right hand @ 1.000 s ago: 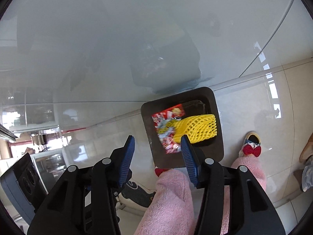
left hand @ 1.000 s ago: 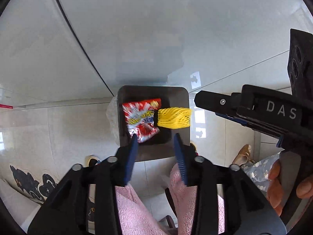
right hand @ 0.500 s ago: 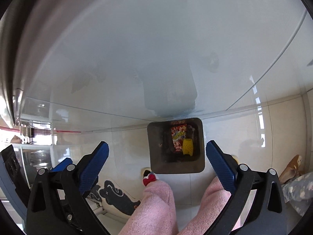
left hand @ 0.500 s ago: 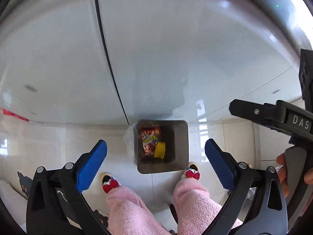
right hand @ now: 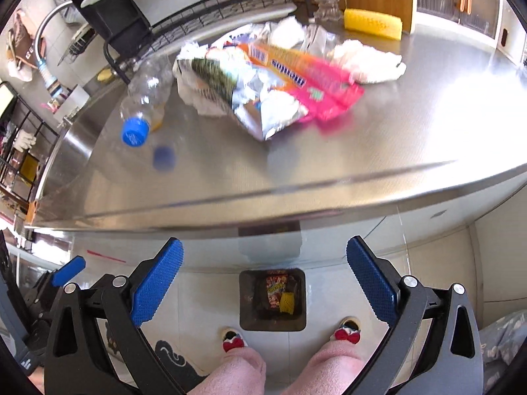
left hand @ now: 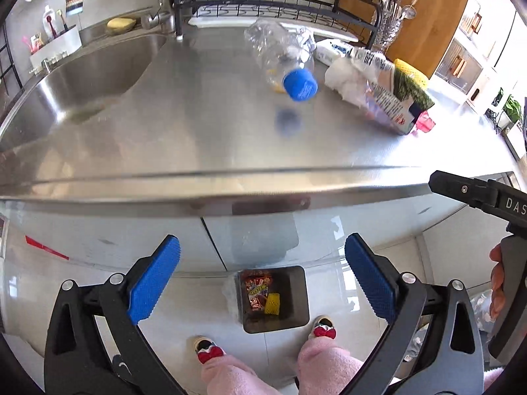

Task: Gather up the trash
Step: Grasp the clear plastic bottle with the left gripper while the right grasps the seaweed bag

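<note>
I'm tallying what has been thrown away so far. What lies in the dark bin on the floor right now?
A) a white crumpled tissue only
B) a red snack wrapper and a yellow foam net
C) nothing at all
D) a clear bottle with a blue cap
B: inside the bin lie a red snack wrapper and a yellow foam net, while the capped bottle lies on the steel counter.

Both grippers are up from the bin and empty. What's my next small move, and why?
Probably reach the left gripper forward toward the clear plastic bottle lying on its side on the steel counter. Both it and the right gripper are open and hold nothing, the bin on the floor already holds two pieces, and the bottle lies apart from the wrapper pile, so looks the easier grab.
</note>
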Demonstrator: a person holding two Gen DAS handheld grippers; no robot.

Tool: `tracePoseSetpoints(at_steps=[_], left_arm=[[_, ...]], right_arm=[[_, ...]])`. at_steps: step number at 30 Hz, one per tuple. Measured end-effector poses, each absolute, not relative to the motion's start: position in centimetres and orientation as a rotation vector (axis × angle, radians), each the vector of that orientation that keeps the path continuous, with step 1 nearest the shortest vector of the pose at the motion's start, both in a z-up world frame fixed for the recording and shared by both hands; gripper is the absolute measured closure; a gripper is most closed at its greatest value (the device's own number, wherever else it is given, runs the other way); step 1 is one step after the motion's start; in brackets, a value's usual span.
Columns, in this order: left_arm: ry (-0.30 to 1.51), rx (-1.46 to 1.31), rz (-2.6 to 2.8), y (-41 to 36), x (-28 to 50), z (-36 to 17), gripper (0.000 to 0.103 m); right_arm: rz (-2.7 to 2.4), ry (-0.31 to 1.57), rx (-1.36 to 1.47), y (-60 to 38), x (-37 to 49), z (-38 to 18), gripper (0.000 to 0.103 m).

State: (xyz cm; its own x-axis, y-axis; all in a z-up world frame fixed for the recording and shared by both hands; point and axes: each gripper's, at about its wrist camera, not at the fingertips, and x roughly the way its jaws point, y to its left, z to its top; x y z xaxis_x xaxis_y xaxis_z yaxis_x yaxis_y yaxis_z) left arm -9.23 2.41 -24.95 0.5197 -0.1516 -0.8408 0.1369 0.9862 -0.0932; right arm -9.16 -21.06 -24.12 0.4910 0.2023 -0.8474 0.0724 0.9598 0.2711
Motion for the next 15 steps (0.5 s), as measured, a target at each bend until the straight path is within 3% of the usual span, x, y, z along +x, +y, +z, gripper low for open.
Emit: tracePoseSetpoints(at_steps=[8, 15], left_arm=[[0.975, -0.001, -0.158, 2.1, -5.2, -19.9, 0.008], [0.949, -0.02, -0.158, 2.2, -1.1, -17.4, 0.008]], right_arm=[[0.056, 0.911, 0.224, -21.9, -6.6, -18.1, 0.003], [0.106, 0.897, 0.129, -20.3, -3.8, -17.4, 0.003]])
